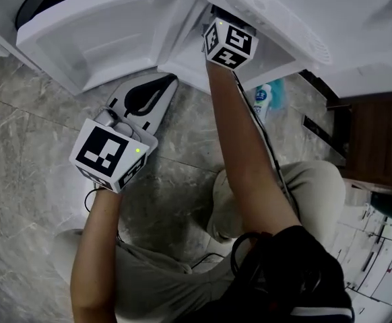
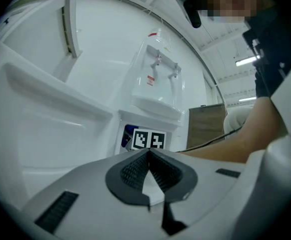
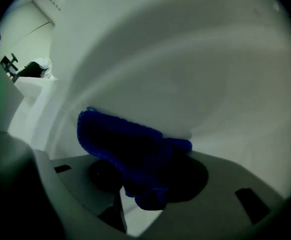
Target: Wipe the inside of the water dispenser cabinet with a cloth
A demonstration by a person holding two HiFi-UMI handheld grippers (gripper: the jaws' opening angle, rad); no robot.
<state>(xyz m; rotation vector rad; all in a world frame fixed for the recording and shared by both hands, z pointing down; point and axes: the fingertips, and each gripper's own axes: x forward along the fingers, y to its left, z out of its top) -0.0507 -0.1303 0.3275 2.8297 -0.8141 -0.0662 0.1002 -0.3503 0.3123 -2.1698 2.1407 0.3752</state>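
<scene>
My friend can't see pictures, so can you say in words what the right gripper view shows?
The right gripper is shut on a bunched blue cloth, which sticks out past its jaws. All around is the dim, smooth white inside of the cabinet.

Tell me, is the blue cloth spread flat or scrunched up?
Scrunched up: the blue cloth sits bunched in a wad, pinched in the right gripper, inside the cabinet.

Bunched cloth [image 3: 128,146] hides right gripper [image 3: 138,176] jaws' tips.
</scene>
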